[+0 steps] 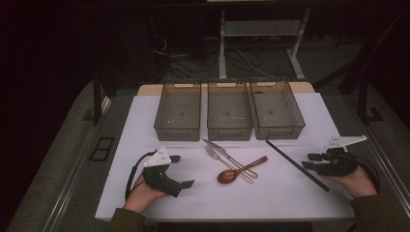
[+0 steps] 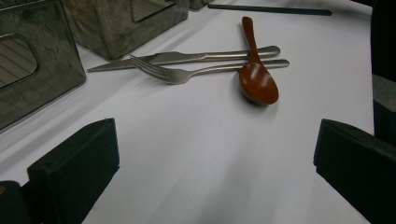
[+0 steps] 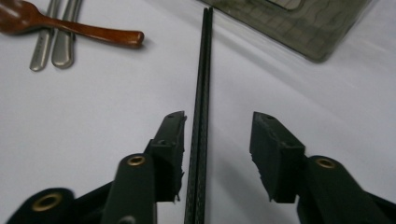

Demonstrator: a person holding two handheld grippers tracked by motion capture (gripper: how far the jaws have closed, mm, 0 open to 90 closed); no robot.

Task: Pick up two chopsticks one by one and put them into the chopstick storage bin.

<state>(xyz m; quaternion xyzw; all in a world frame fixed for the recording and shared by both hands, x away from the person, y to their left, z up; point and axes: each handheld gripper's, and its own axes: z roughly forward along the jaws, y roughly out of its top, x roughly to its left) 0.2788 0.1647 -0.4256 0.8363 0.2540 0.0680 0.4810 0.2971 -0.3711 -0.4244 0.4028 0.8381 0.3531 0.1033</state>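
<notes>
Sorting has barely begun: my right tool [image 3: 217,149] straddles the black chopsticks [image 3: 201,93], jaws apart and probably not gripping, my left tool [image 2: 215,158] gapes empty, all three bins [image 1: 229,116] empty.

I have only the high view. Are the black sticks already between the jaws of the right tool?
Observer: Yes. The right gripper view shows the sticks between the jaws of the right tool, close to one jaw, with a gap to the other.
Operator: One stick or two?
Observer: Two, side by side, touching.
Operator: And the left tool?
Observer: The left tool is wide open with nothing between its jaws. It points toward the spoon.
</notes>
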